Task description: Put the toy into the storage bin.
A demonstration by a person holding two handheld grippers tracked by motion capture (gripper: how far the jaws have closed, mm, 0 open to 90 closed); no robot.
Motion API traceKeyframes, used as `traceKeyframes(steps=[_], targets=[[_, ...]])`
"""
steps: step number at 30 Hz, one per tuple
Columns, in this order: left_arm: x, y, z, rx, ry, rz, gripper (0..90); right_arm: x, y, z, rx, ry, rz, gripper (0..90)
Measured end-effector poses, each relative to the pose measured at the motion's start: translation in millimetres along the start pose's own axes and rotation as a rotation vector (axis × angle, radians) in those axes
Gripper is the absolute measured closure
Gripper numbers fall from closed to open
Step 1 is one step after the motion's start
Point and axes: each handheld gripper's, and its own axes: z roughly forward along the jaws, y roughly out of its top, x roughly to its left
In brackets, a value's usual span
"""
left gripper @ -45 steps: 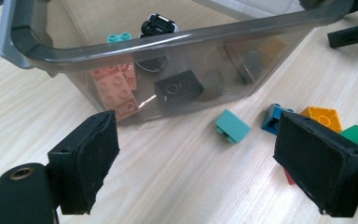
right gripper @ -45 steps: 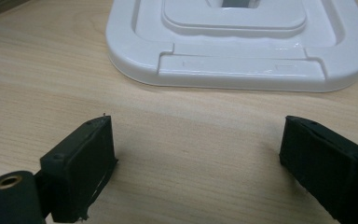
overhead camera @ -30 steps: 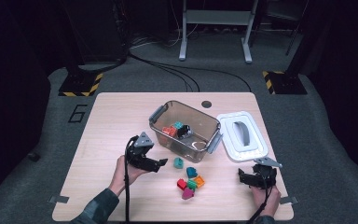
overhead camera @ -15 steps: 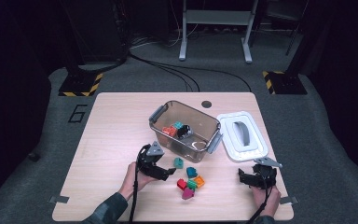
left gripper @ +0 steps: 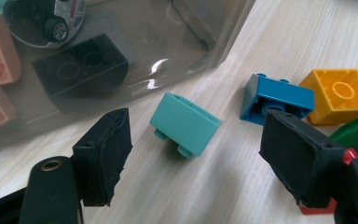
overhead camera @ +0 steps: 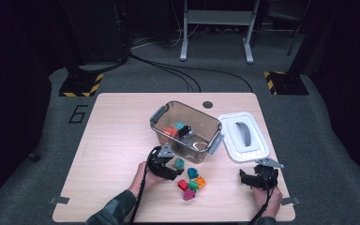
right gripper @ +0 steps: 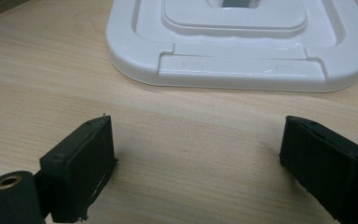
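I'm working in what looks like a lab or recording studio, not a home. The light wooden table (overhead camera: 117, 140) stands alone on grey carpet (overhead camera: 328, 154), with a large "6" (overhead camera: 77, 114) marked on the floor at its left. Black-and-yellow hazard-striped bases (overhead camera: 79, 86) sit at the far left and far right. Black cables (overhead camera: 178, 70) run across the floor towards a grey metal stand (overhead camera: 215, 28) at the far side. The surroundings are dark, and light falls on the table alone.
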Motion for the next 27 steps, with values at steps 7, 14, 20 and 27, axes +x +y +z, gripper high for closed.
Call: traceKeyframes(steps=[7, 14, 20, 27], targets=[[-0.7, -0.6, 2.4, -0.003, -0.025, 0.016, 34.9, -0.1, 0.0, 0.1, 0.000, 0.001, 0.000, 9.1], [-5.5, 0.6, -2.8, 0.011, -0.046, 0.052, 45.5, 0.1, 0.1, 0.0, 0.001, 0.001, 0.002, 9.1], [-2.8, 4.4, 3.9, 0.022, -0.023, 0.026, 37.8, -0.1, 0.1, 0.1, 0.000, 0.001, 0.000, 9.1], [-7.9, 10.0, 6.9, 0.011, -0.003, 0.020, 40.1, -0.1, 0.1, 0.1, 0.000, 0.001, 0.000, 9.1]])
